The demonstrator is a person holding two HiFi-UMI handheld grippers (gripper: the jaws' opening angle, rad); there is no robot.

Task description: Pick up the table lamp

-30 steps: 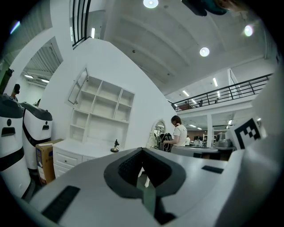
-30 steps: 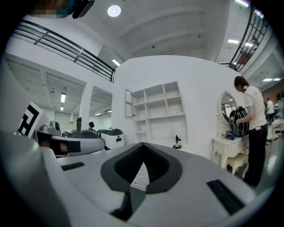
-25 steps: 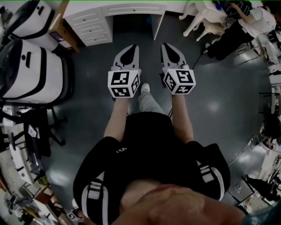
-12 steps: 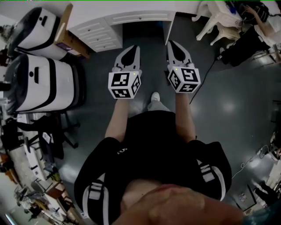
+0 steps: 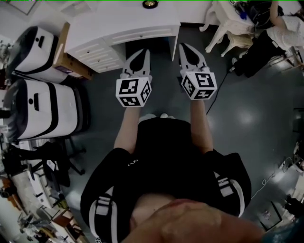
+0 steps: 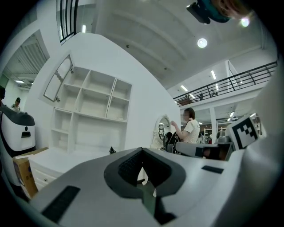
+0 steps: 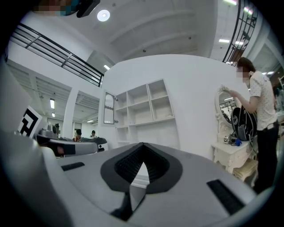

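A small dark round thing (image 5: 149, 4), perhaps the table lamp, sits on the white desk (image 5: 118, 26) at the top edge of the head view. The left gripper view shows a small dark object (image 6: 112, 150) on that desk (image 6: 66, 157), too small to make out. My left gripper (image 5: 142, 51) and right gripper (image 5: 184, 46) are held side by side, level, pointing at the desk's front edge and short of it. Both are shut with nothing between the jaws, as the left gripper (image 6: 142, 150) and right gripper (image 7: 143, 145) also show in their own views.
White wall shelves (image 6: 93, 115) rise behind the desk. Two large white machines (image 5: 42, 104) and a cardboard box (image 5: 71, 61) stand at the left. At the right are a white chair (image 5: 228, 28) and a person (image 7: 259, 115) at a mirrored vanity (image 7: 230, 155). A cable (image 5: 216, 90) lies on the floor.
The desk has drawn nearer and now fills the top of the head view. Both grippers, still shut and side by side, have come forward up to its front edge.
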